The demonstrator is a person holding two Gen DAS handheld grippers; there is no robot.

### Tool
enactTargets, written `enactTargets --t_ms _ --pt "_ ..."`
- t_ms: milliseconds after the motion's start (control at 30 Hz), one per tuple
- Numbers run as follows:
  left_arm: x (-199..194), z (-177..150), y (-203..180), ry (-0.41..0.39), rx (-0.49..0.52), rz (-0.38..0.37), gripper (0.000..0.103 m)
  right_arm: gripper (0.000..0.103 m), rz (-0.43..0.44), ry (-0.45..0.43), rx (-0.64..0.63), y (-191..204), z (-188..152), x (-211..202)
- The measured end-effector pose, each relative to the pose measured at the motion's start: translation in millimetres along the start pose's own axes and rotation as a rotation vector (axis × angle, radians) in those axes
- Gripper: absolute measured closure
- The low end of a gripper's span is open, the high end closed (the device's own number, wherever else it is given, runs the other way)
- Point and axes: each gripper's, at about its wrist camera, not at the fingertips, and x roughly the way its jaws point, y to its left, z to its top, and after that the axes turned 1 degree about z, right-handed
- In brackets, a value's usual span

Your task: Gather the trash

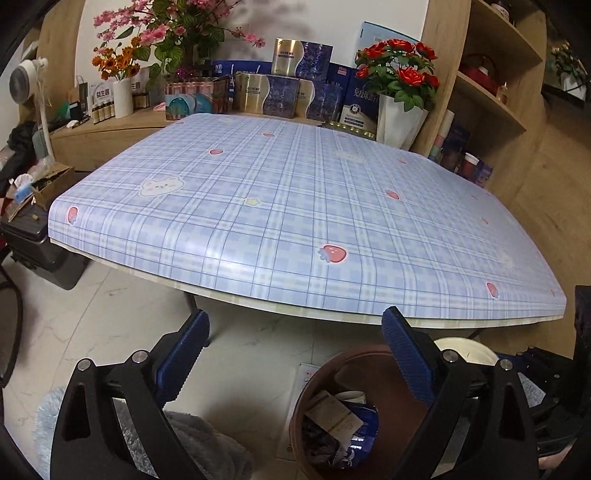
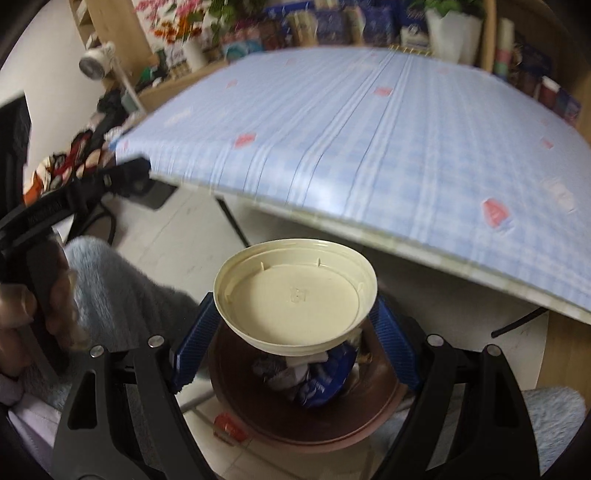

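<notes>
Gripping a round cream plastic lid (image 2: 295, 299), the right gripper (image 2: 295, 334) hovers over the brown bin (image 2: 306, 424); left gripper's (image 1: 295, 350) ribbed fingers gape empty.

Lighting: even indoor light, moderately bright, source outside both views. Glare: soft pale sheen on the plaid tablecloth (image 1: 295, 206) near its front edge, repeated in the right wrist view. Shadows: diffuse; a grey smudge on the white wall (image 1: 332, 18) behind the pink flowers (image 1: 173, 33); dim floor under the table. Sharpness: left wrist view crisp throughout. Right wrist view motion-smeared, tablecloth pattern streaked, background shelves indistinct; cream lid (image 2: 295, 295) comparatively sharp. Distortion: strong fisheye bowing of table edges, black vignette at corners in both views.
</notes>
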Motion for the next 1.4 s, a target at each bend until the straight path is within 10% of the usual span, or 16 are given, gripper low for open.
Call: enactTargets --t_ms 333,767,1400 --pt "11.3 -9.1 5.0 0.035 -0.011 0.015 0.011 0.020 0.018 0.198 0.023 2.0 -12.8 47.6" --pt "17.0 -9.8 0.4 0.053 0.001 0.019 0.011 0.007 0.009 0.225 0.063 -4.9 -13.9 49.4" --pt "-56.0 82.9 -36.1 -0.192 0.121 -0.022 0.008 0.006 -0.190 -0.342 0.010 -32.1 94.1 -120.1"
